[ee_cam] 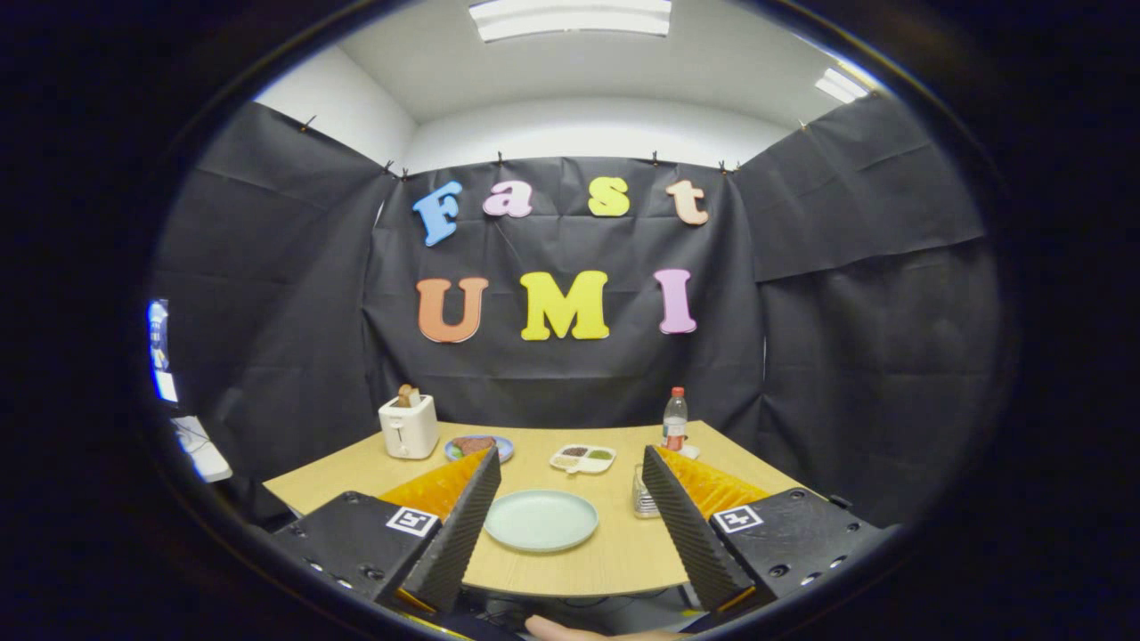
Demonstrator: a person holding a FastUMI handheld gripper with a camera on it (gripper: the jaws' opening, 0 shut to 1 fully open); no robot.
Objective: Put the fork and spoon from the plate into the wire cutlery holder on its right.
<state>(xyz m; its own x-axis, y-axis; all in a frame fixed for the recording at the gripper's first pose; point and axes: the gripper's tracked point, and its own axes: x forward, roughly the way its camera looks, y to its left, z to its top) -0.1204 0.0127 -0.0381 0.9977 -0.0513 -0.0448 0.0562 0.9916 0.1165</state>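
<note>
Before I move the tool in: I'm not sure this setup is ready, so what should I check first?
1. Tool open: ok, fingers wide apart with nothing between them.
2. Cutlery on the plate: not ok, its surface looks bare.
3. Wire cutlery holder right of the plate: ok, upright, partly behind one finger.
4. Holder's contents: cannot tell, too small and half hidden.
5. Way to the plate: ok, it lies on the table between the fingers.
6. Toaster and bottle out of the way: ok, both stand beyond the fingers.
</note>
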